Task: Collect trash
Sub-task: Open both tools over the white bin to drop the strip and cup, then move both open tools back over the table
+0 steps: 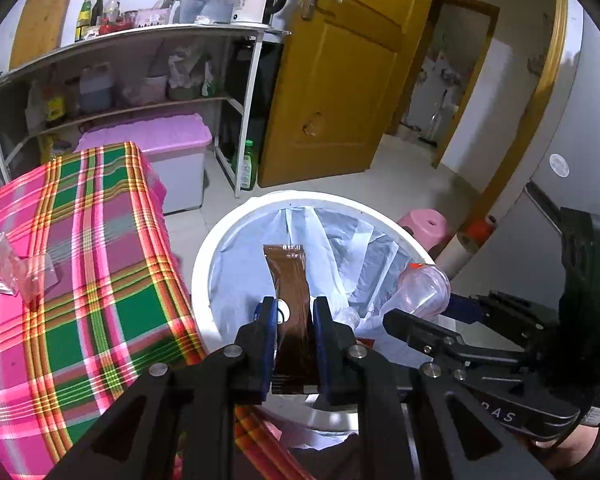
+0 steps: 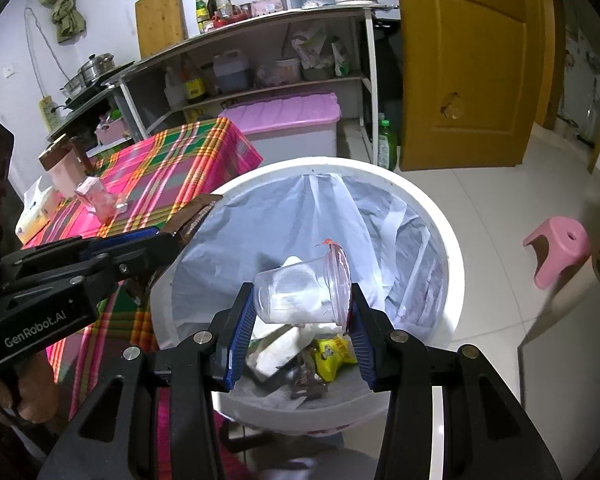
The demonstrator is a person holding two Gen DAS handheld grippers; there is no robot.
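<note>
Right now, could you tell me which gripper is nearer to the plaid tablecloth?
Left. The left gripper, shut on the brown wrapper, is at the bin's table-side rim, beside the plaid tablecloth. The right gripper, holding the clear plastic cup, is over the bin's middle, farther away.

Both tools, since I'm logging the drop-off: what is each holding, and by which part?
Left tool: brown wrapper, clamped across its lower half, top end free. Right tool: clear plastic cup lying sideways, squeezed end to end, base against one finger, rim against the other.
</note>
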